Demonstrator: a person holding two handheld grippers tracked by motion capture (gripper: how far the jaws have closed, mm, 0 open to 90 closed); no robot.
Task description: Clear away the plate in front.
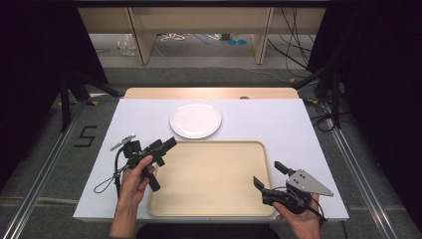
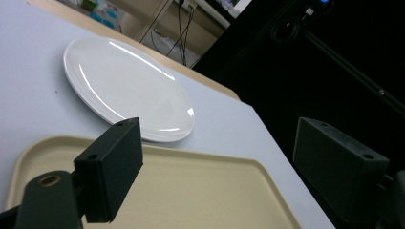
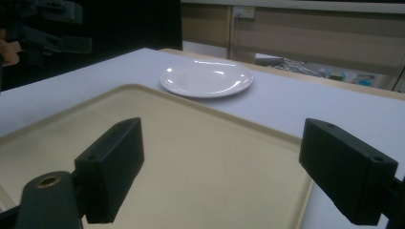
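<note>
Left gripper is released, jaws wide apart with nothing between them, sitting over the near-left corner area of the tray, right at its left rim. It's tipped toward the far side of the worktop, and the person's left hand is wrapped round its handle with the cable looping off to the left. Right gripper is also released, jaws spread and empty, held by the right hand at the tray's near-right corner, grey three-cornered plate on top.

Count-wise it's pretty sparse: two grippers, one tray, one plate.

Tray is beige, rectangular with rounded corners, and lies flat on the near half of the worktop with nothing on it. From the right gripper view the tray spreads out under and past the jaws.

Plate is white, round and bare, lying flat on the white worktop just past the tray's far edge, a bit left of centre. It looks very close to the tray rim, can't tell if it's actually touching. Relative to the left gripper it's ahead and slightly to the right, near but clearly apart; in the left gripper view the plate sits beyond the left-hand jaw. From the right gripper it's well apart, across the whole tray; that view has the plate far off between the jaws.
</note>
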